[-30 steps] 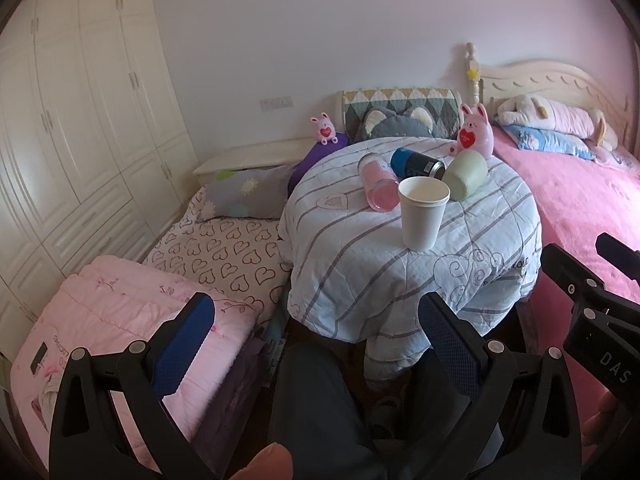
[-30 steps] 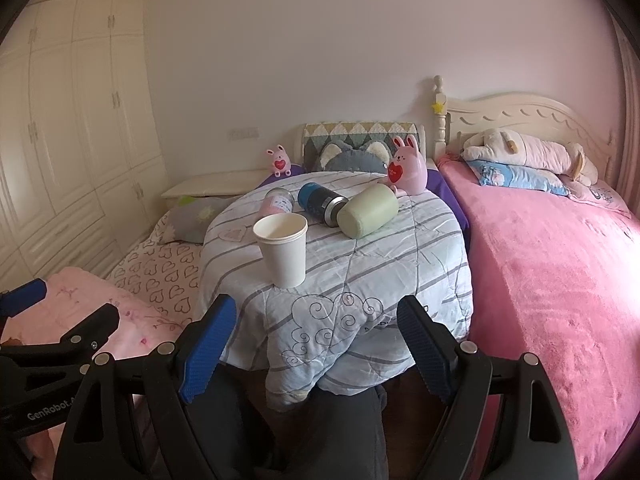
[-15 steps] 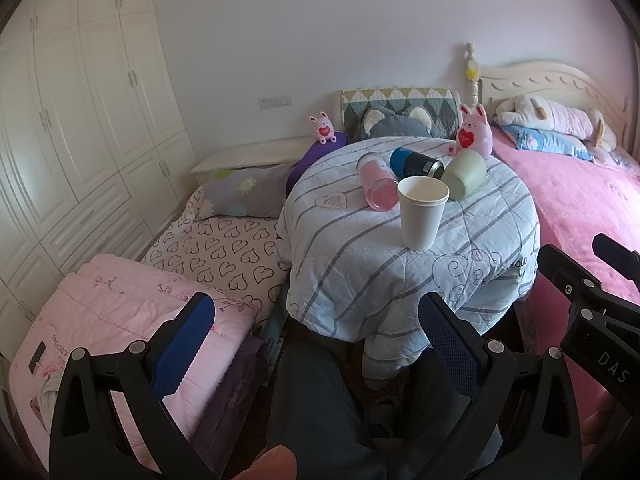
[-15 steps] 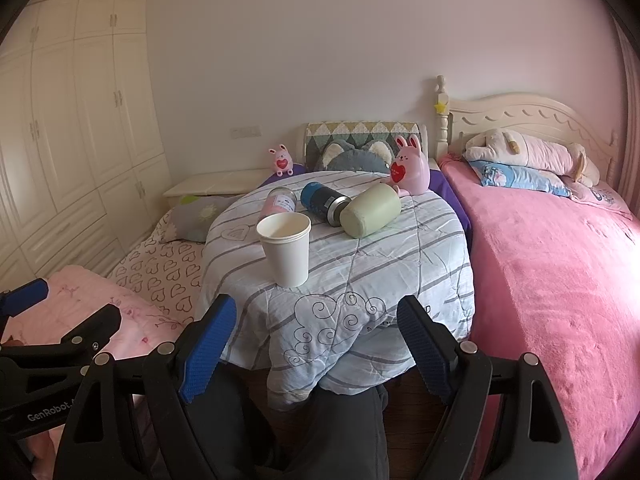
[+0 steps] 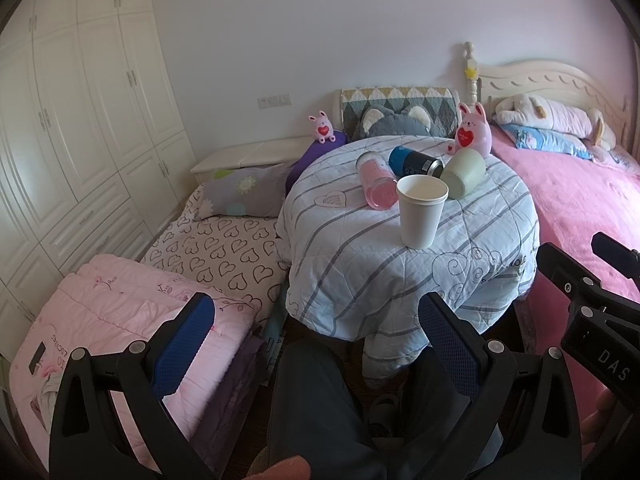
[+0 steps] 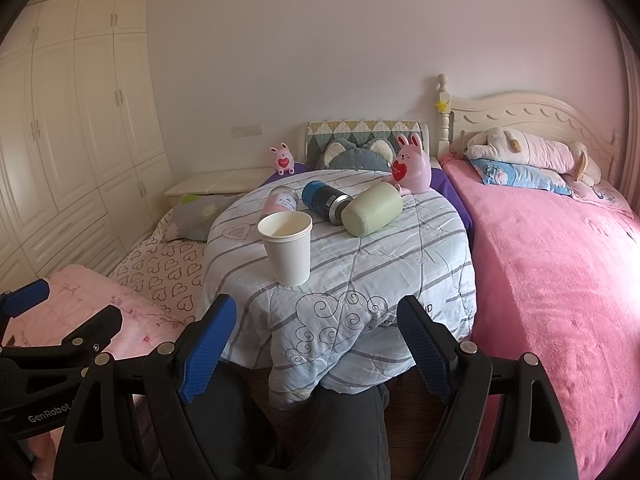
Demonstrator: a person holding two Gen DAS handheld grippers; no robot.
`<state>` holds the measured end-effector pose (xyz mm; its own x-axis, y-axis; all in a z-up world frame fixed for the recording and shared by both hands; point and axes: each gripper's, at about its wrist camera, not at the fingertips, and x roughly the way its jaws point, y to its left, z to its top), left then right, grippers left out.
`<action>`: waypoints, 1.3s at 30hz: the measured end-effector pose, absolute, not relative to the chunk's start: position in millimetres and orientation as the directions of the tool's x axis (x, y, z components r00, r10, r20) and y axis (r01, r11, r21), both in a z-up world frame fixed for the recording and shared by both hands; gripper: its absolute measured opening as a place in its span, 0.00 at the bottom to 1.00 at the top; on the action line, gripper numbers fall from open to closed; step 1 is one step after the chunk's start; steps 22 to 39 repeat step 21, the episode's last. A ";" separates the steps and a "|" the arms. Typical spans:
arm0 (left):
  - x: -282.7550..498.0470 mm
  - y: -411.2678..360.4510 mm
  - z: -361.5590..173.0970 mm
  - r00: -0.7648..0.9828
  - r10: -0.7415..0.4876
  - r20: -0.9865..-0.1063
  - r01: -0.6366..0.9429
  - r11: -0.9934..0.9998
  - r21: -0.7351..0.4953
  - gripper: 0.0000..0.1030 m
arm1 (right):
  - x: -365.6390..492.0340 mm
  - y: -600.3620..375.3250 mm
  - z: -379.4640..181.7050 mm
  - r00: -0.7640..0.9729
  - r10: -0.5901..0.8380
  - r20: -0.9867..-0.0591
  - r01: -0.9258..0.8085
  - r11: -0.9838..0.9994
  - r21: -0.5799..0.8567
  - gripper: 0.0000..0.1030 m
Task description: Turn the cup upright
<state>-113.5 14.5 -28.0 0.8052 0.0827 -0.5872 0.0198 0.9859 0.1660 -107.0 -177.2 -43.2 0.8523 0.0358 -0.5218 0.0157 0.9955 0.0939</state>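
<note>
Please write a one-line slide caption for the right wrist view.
Open right gripper faces a round table: one white paper cup upright, three cups lying behind it.

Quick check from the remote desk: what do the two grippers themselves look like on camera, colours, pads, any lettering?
Both are black, angular frames with silver screw heads. The left gripper and right gripper each carry two fingers faced with blue, cross-hatched pads. White lettering shows on the bodies: "GenRobot" on the left one, seen from the right wrist view, and "DAS" on the right one. No cables or sleeves visible.
</note>
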 end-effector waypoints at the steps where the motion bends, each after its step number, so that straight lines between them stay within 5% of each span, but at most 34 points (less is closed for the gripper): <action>1: -113.5 14.6 -27.9 0.805 0.083 -0.587 0.019 0.986 0.166 1.00 | -107.0 -177.3 -43.1 0.852 0.037 -0.522 0.015 0.995 0.095 0.81; 39: -116.4 15.5 -29.4 0.812 0.084 -0.578 0.017 0.986 0.167 1.00 | -106.0 -177.4 -44.3 0.850 0.041 -0.525 0.012 0.995 0.098 0.81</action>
